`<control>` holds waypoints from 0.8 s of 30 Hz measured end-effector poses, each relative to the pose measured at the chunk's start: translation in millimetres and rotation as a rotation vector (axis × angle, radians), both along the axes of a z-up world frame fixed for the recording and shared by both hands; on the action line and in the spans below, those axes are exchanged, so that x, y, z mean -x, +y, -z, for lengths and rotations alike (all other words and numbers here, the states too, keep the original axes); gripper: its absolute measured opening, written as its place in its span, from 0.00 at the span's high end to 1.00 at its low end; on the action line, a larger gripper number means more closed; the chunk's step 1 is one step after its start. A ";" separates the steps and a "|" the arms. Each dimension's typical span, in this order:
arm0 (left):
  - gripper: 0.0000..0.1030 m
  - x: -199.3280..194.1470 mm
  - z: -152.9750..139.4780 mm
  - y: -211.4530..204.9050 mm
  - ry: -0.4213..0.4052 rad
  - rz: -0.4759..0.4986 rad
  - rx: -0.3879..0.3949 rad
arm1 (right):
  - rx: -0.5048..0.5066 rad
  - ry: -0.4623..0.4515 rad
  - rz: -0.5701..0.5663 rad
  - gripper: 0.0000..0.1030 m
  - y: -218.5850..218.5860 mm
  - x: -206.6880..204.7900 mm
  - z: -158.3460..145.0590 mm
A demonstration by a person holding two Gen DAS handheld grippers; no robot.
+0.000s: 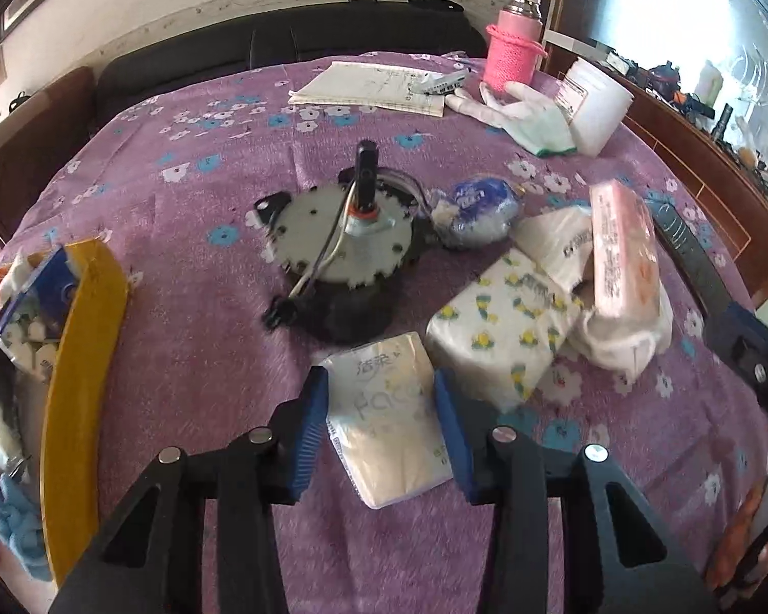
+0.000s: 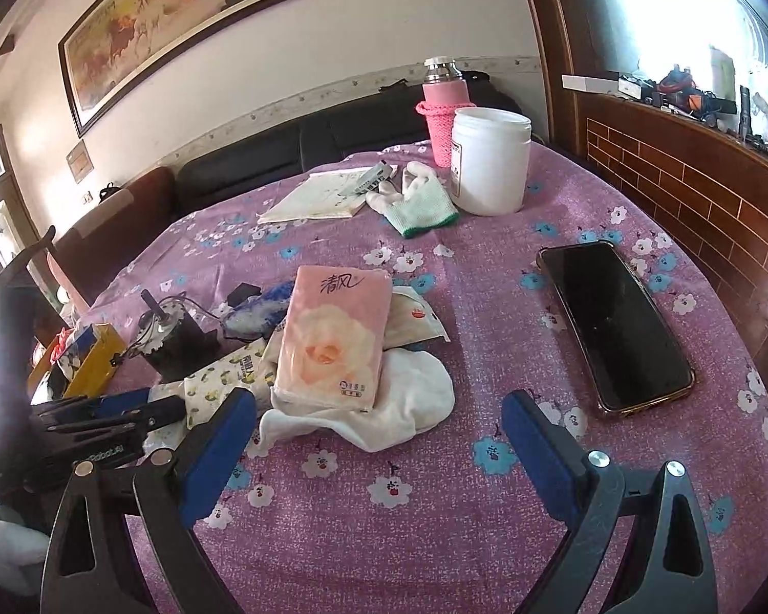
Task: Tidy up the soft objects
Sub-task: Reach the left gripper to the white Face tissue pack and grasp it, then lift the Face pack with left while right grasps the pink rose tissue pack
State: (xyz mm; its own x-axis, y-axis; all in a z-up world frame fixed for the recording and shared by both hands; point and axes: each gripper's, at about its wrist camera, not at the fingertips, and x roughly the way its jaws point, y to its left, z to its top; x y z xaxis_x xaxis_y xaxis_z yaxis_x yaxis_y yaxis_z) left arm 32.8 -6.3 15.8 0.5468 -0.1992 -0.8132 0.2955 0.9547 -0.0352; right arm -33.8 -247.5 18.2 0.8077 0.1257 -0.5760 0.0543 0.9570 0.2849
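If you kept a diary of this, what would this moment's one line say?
left tongs: closed on cream tissue pack | right tongs: open, empty, near pink tissue pack | yellow box: partly filled

pink tissue pack [image 2: 333, 337]: showing "清风" in dark characters near its top edge
cream tissue pack [image 1: 391, 417]: showing "洁柔" and faint "Face" lettering

1. A tissue pack [image 1: 391, 417] is lying on the bench [image 1: 189, 235], between the left jaws.
2. A motor [image 1: 343, 250] is sitting behind it.
3. A box [image 1: 79, 358] is standing left.
4. A phone [image 2: 614, 322] is lying right.
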 end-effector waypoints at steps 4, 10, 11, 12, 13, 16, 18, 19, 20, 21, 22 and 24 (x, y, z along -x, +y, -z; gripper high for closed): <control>0.60 27.0 -0.7 13.5 0.021 0.013 -0.008 | -0.010 0.018 -0.002 0.05 -1.2 -1.9 3.0; 0.40 71.0 -0.9 28.8 0.061 0.037 0.015 | -0.017 0.033 -0.008 0.05 -1.6 -5.1 5.0; 0.35 71.8 0.7 28.6 0.057 0.034 0.013 | -0.017 0.038 -0.009 0.05 -1.2 -6.0 5.8; 0.34 70.9 2.8 27.7 0.056 0.028 0.010 | -0.018 0.042 -0.010 0.05 -1.4 -6.4 6.4; 0.34 69.4 5.7 27.4 0.062 0.023 0.013 | -0.019 0.047 -0.010 0.05 -1.4 -6.7 7.1; 0.30 68.5 10.2 26.2 0.032 0.018 0.039 | -0.022 0.052 0.001 0.05 -3.2 -5.8 8.1; 0.29 68.4 9.2 29.4 0.024 0.016 0.070 | -0.028 0.055 0.005 0.05 -5.2 -5.7 8.8; 0.30 68.2 8.6 34.1 0.024 0.011 0.103 | -0.030 0.058 0.006 0.05 -5.9 -6.1 9.6; 0.30 67.9 8.3 40.0 0.025 0.008 0.143 | -0.032 0.062 0.005 0.05 -5.9 -6.8 10.2; 0.32 67.7 8.0 48.6 0.027 -0.003 0.195 | -0.035 0.066 0.003 0.05 -6.2 -7.6 10.9; 0.39 67.6 8.3 54.1 0.027 -0.016 0.221 | -0.040 0.069 0.001 0.05 -6.6 -8.3 11.5; 0.51 67.9 8.5 62.1 0.026 -0.042 0.252 | -0.051 0.074 -0.005 0.05 -7.6 -9.2 12.5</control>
